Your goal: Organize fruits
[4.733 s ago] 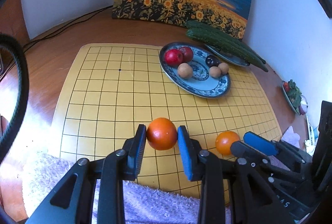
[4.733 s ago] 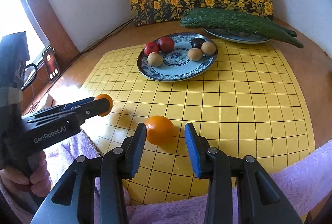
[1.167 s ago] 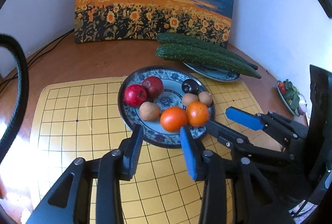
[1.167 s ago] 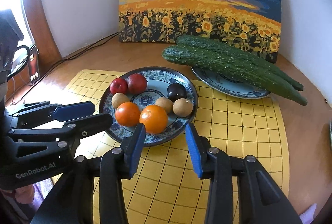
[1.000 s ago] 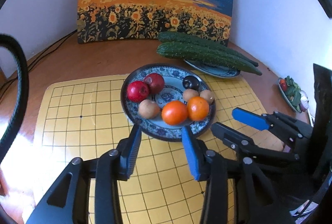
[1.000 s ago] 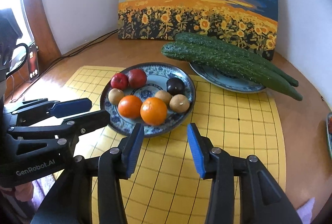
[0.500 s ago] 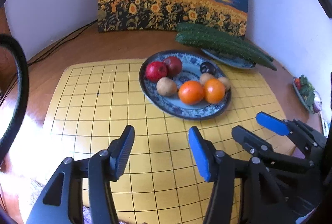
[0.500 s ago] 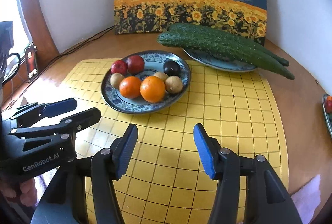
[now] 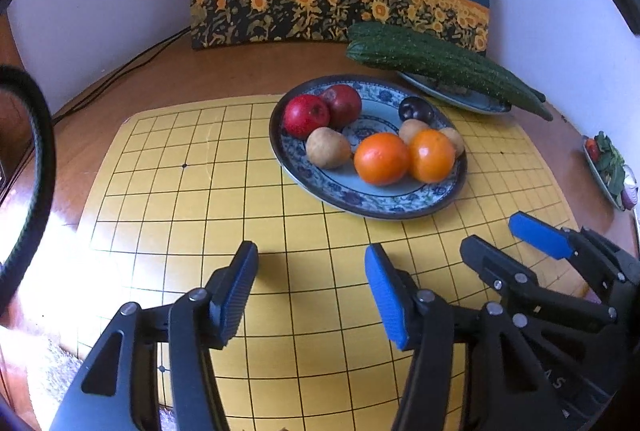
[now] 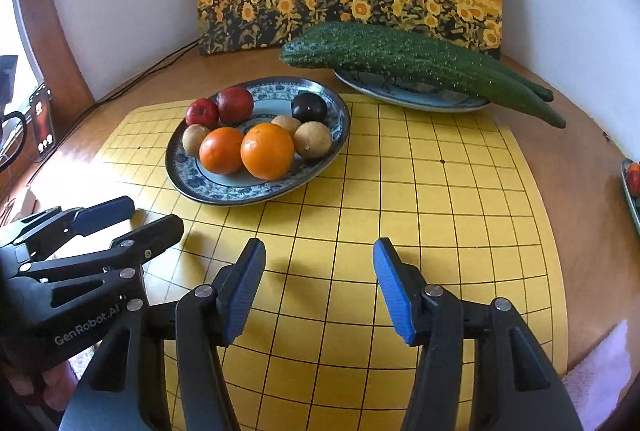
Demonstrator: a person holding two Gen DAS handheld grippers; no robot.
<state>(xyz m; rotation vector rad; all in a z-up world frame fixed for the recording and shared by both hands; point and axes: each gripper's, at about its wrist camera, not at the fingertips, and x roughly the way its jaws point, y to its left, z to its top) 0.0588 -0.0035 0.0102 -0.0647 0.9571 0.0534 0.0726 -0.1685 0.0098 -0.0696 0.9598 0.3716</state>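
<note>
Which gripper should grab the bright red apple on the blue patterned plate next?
Left, probably. The bright red apple sits on the blue patterned plate's left side, ahead of the opening, empty left gripper; the right gripper must cross two round oranges.

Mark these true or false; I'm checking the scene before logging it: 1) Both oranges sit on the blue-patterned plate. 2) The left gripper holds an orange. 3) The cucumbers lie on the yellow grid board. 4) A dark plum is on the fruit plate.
1) True: both oranges rest on the blue-patterned plate.
2) False: the left gripper is empty, its jaws opening.
3) False: the cucumbers lie on a second plate behind the yellow grid board.
4) True: the dark plum sits near the plate's far edge.
</note>
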